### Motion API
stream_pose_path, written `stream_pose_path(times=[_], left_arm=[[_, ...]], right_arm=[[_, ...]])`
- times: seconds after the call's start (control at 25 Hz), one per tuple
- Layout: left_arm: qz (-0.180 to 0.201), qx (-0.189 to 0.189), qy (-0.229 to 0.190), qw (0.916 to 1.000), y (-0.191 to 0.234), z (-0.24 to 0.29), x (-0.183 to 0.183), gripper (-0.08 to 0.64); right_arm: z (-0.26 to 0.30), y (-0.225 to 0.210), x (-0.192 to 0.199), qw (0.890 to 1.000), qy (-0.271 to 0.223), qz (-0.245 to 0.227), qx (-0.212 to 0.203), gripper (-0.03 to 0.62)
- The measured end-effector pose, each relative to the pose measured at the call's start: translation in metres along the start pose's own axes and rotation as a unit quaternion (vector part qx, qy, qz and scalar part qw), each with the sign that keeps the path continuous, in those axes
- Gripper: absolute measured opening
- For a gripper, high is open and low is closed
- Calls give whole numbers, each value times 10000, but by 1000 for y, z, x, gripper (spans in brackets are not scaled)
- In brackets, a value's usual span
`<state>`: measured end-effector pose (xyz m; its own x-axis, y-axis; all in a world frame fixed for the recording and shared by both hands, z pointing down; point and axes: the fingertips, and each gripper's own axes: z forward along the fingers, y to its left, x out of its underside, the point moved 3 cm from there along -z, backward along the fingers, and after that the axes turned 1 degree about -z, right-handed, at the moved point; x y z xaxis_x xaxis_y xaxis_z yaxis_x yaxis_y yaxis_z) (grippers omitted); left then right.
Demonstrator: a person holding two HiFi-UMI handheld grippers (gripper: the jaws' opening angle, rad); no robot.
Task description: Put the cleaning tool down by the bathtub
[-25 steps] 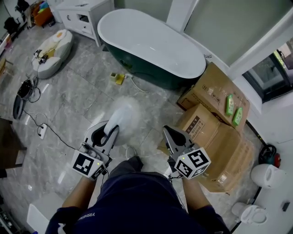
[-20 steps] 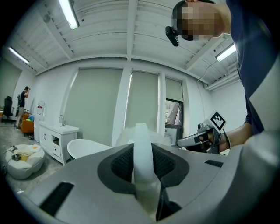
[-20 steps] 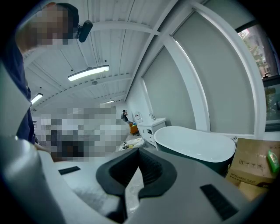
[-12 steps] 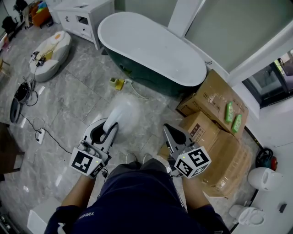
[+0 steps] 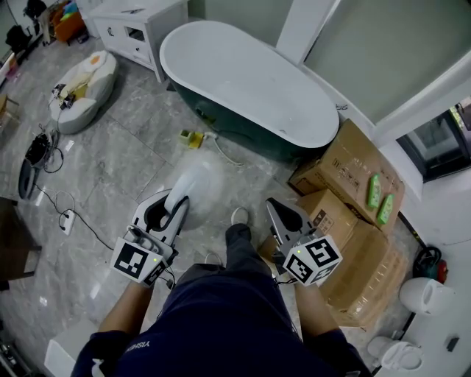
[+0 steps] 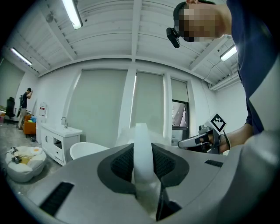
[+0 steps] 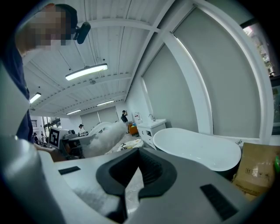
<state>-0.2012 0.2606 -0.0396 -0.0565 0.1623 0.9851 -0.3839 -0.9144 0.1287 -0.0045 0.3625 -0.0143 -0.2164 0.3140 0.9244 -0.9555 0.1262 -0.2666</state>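
The cleaning tool is a fluffy white duster point(image 5: 197, 184) on a white handle point(image 6: 142, 148). My left gripper point(image 5: 171, 210) is shut on that handle, the fluffy head pointing away from me above the grey marble floor. The bathtub point(image 5: 250, 81), white inside and dark green outside, stands further ahead; its rim point(image 6: 85, 151) shows past the handle in the left gripper view. My right gripper point(image 5: 278, 210) is shut with nothing in it, level with the left one. In the right gripper view the duster point(image 7: 105, 138) is at the left and the bathtub point(image 7: 197, 148) at the right.
Cardboard boxes point(image 5: 346, 162) sit right of the tub, with two green bottles point(image 5: 375, 188) on one. A white cabinet point(image 5: 140, 22) and a cushion point(image 5: 85, 85) lie at the far left. Cables and a power strip point(image 5: 66, 221) trail left. A yellow item point(image 5: 191, 138) lies by the tub.
The person has stepped forward: a leg and a white shoe now show between the grippers, and the tub has shifted slightly right. Both grippers keep their pose, the duster still held.
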Motion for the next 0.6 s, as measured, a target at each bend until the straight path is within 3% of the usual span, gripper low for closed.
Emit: stream_pose_path(times=[0.6], left_arm=[[11, -348, 201, 9992, 45, 111, -9, 106]], right_arm=[[82, -104, -34, 9990, 154, 120, -395, 5]])
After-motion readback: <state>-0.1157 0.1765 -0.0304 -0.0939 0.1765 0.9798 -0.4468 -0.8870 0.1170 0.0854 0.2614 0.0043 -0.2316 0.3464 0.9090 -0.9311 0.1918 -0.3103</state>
